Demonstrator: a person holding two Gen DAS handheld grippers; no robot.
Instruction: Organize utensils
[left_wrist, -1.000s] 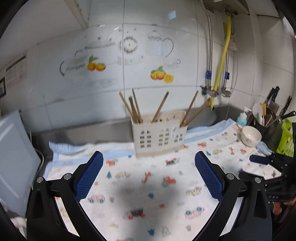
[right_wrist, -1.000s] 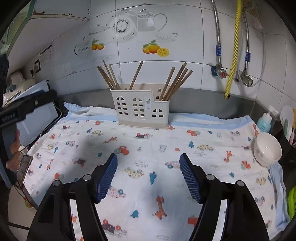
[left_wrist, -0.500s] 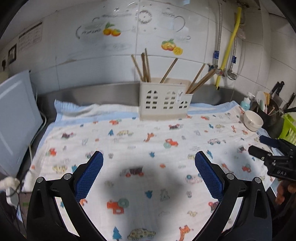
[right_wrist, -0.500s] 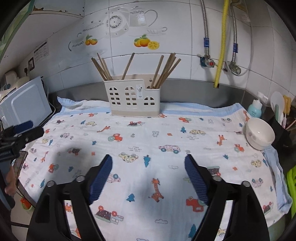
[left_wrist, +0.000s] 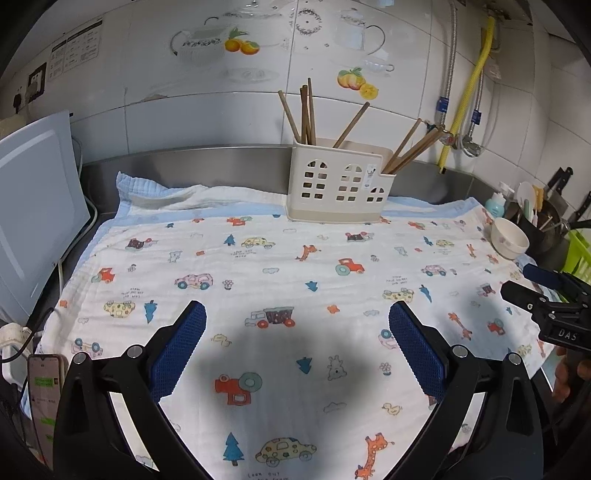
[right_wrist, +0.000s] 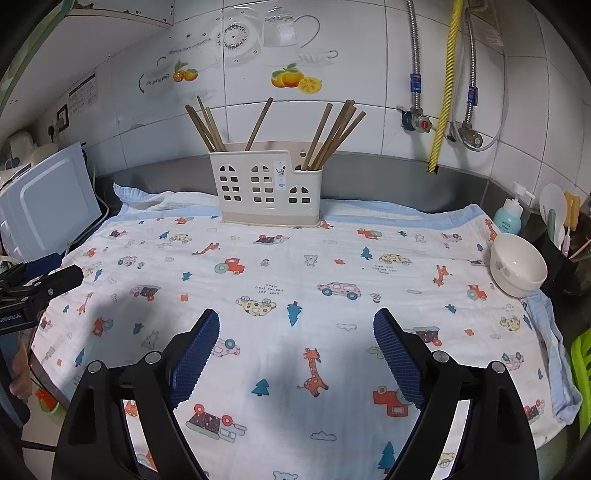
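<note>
A cream slotted utensil holder stands at the back of the counter against the steel splashback. Wooden chopsticks lean in its left and right ends. My left gripper hangs open over the printed cloth, well in front of the holder, with nothing between its blue pads. My right gripper hovers over the cloth's front half; its jaws are opening and hold nothing. Each gripper shows at the edge of the other's view: the right gripper and the left gripper.
A white bowl sits at the cloth's right edge, with a soap bottle and a dark pot of kitchen tools behind it. A green rack stands far right. A white appliance and a phone are at the left.
The left gripper has drawn back from the holder and sunk, so more cloth shows in front of it. The right gripper's jaws have spread wider.
</note>
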